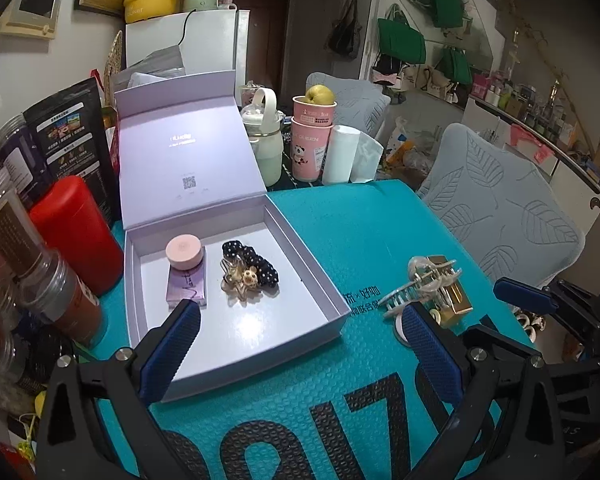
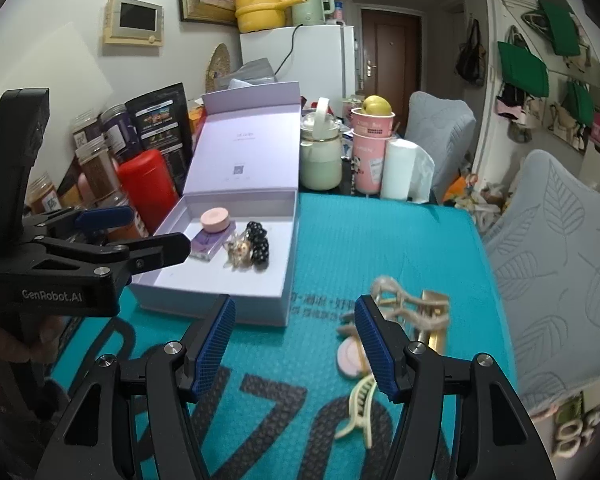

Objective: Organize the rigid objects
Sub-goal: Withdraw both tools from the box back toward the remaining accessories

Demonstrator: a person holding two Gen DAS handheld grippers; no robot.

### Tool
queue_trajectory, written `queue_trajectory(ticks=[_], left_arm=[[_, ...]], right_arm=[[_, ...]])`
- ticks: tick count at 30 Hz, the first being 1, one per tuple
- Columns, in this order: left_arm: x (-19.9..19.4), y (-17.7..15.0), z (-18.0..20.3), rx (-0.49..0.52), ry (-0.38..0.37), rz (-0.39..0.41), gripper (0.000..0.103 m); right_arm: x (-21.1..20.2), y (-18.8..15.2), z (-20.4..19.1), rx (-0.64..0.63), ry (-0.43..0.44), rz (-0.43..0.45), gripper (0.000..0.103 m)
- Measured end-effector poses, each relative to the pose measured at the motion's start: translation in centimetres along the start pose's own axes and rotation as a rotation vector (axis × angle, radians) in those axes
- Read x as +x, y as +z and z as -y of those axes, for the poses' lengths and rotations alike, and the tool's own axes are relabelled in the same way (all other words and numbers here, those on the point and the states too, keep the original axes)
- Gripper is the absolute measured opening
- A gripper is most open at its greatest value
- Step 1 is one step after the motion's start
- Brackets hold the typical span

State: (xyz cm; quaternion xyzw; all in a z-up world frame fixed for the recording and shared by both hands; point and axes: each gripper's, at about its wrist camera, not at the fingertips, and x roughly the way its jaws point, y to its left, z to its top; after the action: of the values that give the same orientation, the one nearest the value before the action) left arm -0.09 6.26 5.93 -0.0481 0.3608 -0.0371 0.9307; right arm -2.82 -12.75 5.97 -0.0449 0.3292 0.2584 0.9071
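Note:
An open lilac box (image 1: 236,344) sits on the teal mat (image 1: 340,240) with its lid up. Inside lie a purple perfume bottle with a pink cap (image 1: 186,276), a black dotted scrunchie (image 1: 256,268) and a gold star clip (image 1: 238,280). Right of the box lie a clear hair claw (image 1: 416,284) and a gold clip (image 1: 456,300). My left gripper (image 1: 300,348) is open over the box's front wall, holding nothing. My right gripper (image 2: 296,348) is open and empty above the mat. A beige claw (image 2: 396,300), a pink round compact (image 2: 350,356) and a cream claw clip (image 2: 360,408) lie by its right finger.
A red canister (image 1: 76,232) and spice jars (image 1: 56,292) crowd the box's left side. Behind it stand a white kettle (image 1: 266,148), pink cups with a pear (image 1: 312,136) and a white roll (image 1: 338,154). A grey-covered chair (image 1: 500,208) borders the table's right edge.

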Motion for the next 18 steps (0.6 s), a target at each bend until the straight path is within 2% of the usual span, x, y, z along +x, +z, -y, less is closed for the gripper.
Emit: queue_trajectory(ticks=[5,9,18], left_arm=[[-0.4,-1.2,0.6,-0.012,-0.025,0.003,0.102],[-0.5,-2.1,0.9,-0.027,-0.063,0.0,0.102],[0.5,-3.9,2.3,-0.016,-0.101,-0.027,0.102]], right_arm=[[-0.9,-2.0,-0.3,0.005,-0.016,-0.001,0.062],[-1.5,-3.5,0.0,0.055,0.02,-0.011,0.062],[-1.9,-6.3,1.2,0.112,-0.02,-0.025,0.062]])
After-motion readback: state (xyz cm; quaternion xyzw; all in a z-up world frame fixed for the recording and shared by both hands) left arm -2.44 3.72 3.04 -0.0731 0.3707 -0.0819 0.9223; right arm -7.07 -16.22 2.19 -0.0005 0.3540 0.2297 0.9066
